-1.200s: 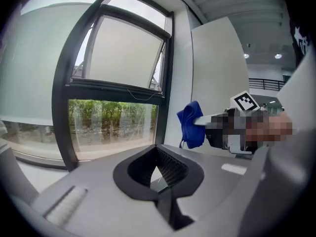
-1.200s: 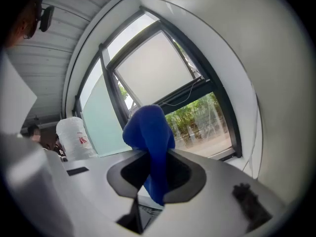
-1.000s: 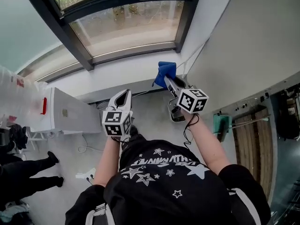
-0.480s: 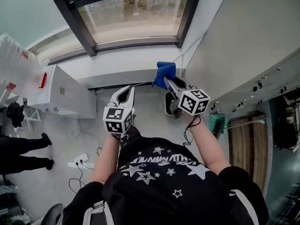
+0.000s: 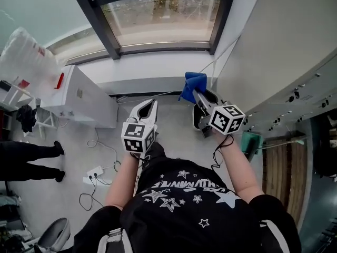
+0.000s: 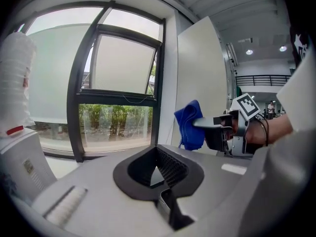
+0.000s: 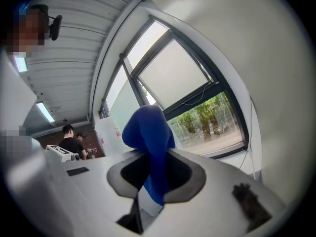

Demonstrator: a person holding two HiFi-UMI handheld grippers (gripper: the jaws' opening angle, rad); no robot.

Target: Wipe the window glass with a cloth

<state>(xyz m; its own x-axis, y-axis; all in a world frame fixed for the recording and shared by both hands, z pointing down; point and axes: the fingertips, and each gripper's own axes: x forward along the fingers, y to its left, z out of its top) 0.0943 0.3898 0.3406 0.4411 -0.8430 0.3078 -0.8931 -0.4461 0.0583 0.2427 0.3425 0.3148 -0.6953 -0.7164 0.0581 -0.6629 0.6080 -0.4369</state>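
Ahead of the right gripper (image 5: 196, 94), well apart from its tips, stands the window glass (image 5: 160, 17). We record no wiping contact at this moment. The right gripper's jaws are closed onto the blue cloth (image 5: 191, 84), pinching it at a narrow fold. The larger bunch stands up past the tips and a shorter tail hangs below them. The left gripper (image 5: 151, 103), beside the right one, has its jaws drawn together with nothing between them.

We note the following risks:

1. The grip takes only a small part of the cloth, so drag against the pane could pull the fold out of the jaws and drop it.
2. The loose bunch gives an uneven pad. If it folds aside under pressure, the hard jaw tips could strike the glass or the dark frame (image 5: 108, 30).
3. A thin cable (image 5: 226, 49) runs along the wall to the right of the tips (its fixing is not discernible), and a wide stroke that way could snag it.
4. The idle left gripper, if carried forward alongside, could knock the frame.
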